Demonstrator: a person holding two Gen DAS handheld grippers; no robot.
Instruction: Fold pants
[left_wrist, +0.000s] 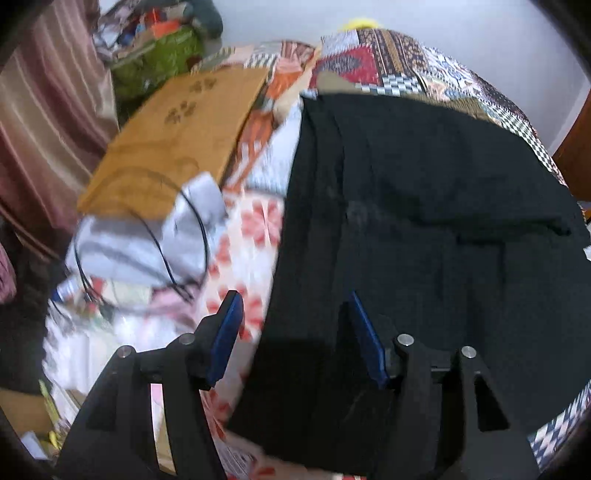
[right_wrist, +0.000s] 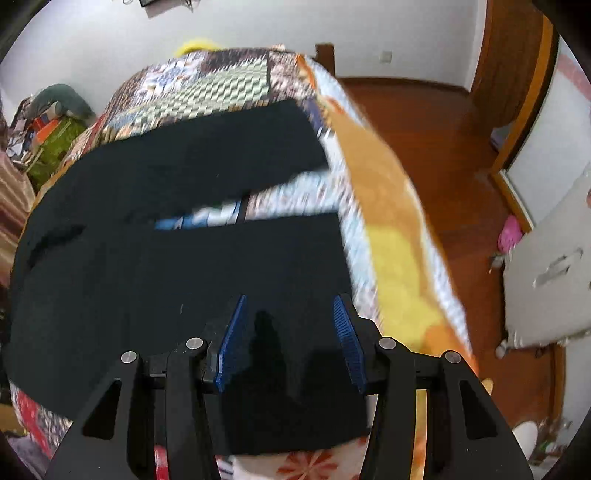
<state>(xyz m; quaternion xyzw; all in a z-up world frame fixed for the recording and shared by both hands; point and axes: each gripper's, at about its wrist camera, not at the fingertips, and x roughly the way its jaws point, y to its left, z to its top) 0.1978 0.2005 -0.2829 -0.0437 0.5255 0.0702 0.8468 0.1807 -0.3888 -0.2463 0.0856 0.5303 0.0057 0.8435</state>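
Black pants (left_wrist: 424, 229) lie spread flat on a patchwork bedspread (left_wrist: 388, 62). In the right wrist view the two legs (right_wrist: 184, 258) run side by side with a strip of bedspread (right_wrist: 266, 206) showing between them. My left gripper (left_wrist: 291, 299) is open and empty, hovering over the pants' left edge near the waist end. My right gripper (right_wrist: 290, 301) is open and empty, above the near leg close to the bed's right edge.
A brown cardboard box (left_wrist: 177, 136), a grey cloth (left_wrist: 147, 236) and black cables (left_wrist: 177, 236) lie on the bed left of the pants. Cluttered bags (left_wrist: 155, 48) stand at the back left. Wooden floor (right_wrist: 443, 122) and a white door (right_wrist: 546, 258) lie right of the bed.
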